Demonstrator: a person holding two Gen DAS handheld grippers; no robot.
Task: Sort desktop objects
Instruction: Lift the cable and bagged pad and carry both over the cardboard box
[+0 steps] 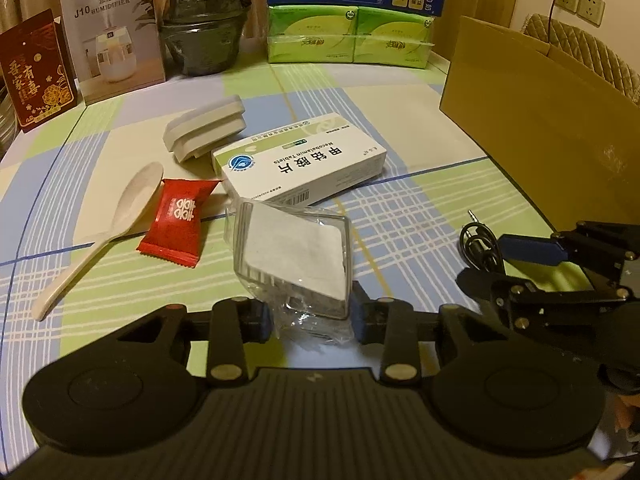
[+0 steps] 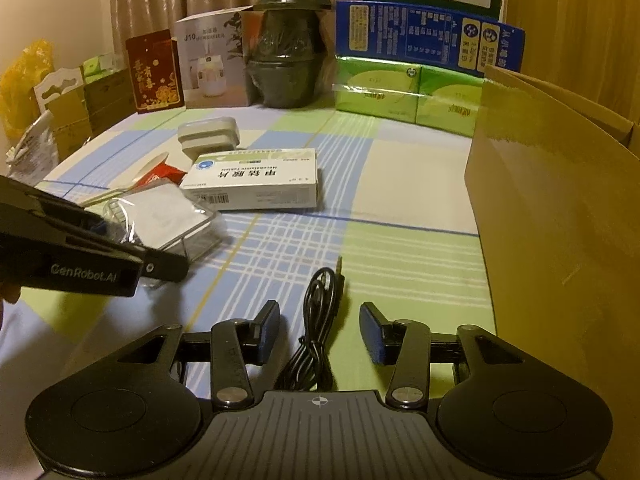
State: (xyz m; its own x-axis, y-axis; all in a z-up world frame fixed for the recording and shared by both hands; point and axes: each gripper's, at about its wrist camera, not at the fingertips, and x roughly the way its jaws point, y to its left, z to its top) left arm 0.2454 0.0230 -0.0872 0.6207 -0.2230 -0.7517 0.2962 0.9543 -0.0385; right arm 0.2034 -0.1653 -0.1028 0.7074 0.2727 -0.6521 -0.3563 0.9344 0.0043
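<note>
A clear plastic box [image 1: 294, 264] with a white pad inside, wrapped in film, sits tilted between the fingers of my left gripper [image 1: 312, 320], which is shut on its near end. The same box [image 2: 172, 216] shows at the left of the right wrist view. My right gripper [image 2: 320, 334] is open low over the cloth, its pads on either side of a coiled black cable [image 2: 316, 320]. Beyond the box lie a white medicine box [image 1: 304, 164], a red candy [image 1: 180, 220], a white spoon [image 1: 100, 232] and a white stacked block [image 1: 206, 126].
An open cardboard box [image 2: 560, 220] stands at the right of the checked tablecloth [image 2: 400, 256]. Along the back stand a red card [image 1: 36, 76], a humidifier box [image 1: 116, 36], a dark wrapped pot [image 1: 204, 28] and green tissue packs [image 1: 348, 36].
</note>
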